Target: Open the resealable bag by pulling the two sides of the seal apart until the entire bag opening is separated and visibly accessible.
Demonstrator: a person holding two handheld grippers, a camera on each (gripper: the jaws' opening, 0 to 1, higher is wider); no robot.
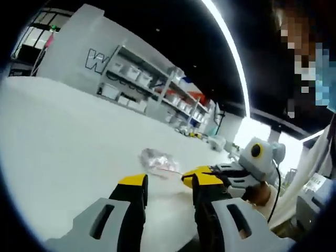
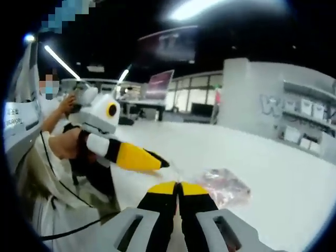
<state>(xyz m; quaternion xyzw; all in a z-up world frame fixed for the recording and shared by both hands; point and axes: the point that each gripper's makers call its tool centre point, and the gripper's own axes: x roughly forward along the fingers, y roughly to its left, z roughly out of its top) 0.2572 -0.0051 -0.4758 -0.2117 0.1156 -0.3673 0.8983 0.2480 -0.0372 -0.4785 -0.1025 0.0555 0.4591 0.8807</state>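
While the left gripper (image 1: 163, 189) hangs released, the bag (image 1: 156, 160) lies just ahead on the tabletop (image 1: 63, 142); limp, light, slippery film, best pinched at its seal. Right gripper (image 2: 178, 190) is clenched, seemingly empty.

The white bench (image 1: 63, 136) spreads wide and bare across the left gripper view, and it shows again in the right gripper view (image 2: 273, 163). Beyond the bench's far edge stands an open shelving rack (image 1: 142, 84) loaded with white bins and boxes, and to the left of that rack a pale wall panel (image 1: 79, 50) carries a large outlined letter W. In the right gripper view the same rack (image 2: 307, 123) rises behind the bench. Above the bench a long ceiling light strip (image 1: 231, 52) runs against the dark ceiling. Past the bench's far side a screen (image 2: 160, 84) stands by a row of windows.
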